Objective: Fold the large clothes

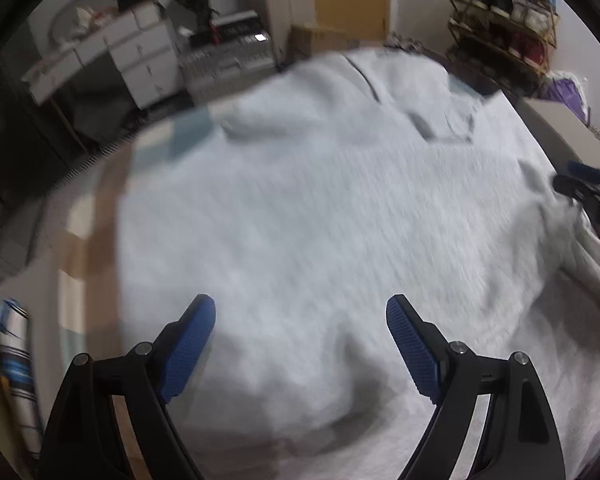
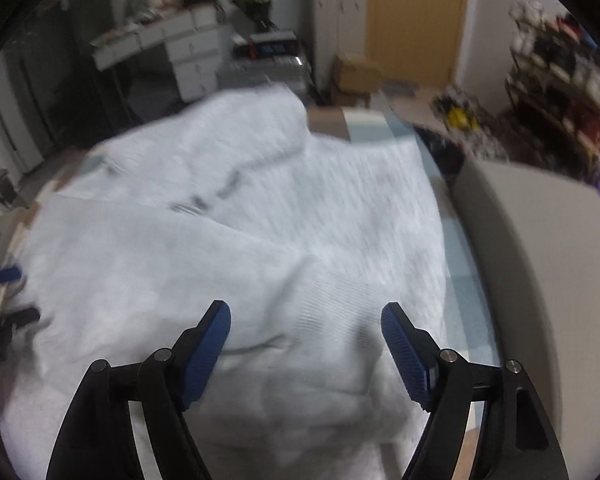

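A large pale grey knitted garment (image 1: 320, 208) lies spread over the bed and fills most of both views; the same garment (image 2: 240, 240) shows a fold line and a dark mark near its middle in the right wrist view. My left gripper (image 1: 300, 312) hangs above the cloth with its blue pads wide apart and nothing between them. My right gripper (image 2: 306, 316) is likewise open above the cloth, holding nothing. The right gripper (image 1: 592, 196) also shows at the right edge of the left wrist view, and the left gripper (image 2: 4, 300) at the left edge of the right wrist view.
A patchwork bed cover (image 1: 92, 216) in brown, cream and blue shows left of the garment. A grey box-like surface (image 2: 540, 260) stands to the right of the bed. White drawers (image 1: 140, 56), a yellow door (image 2: 416, 16) and a shoe rack (image 1: 508, 12) line the far wall.
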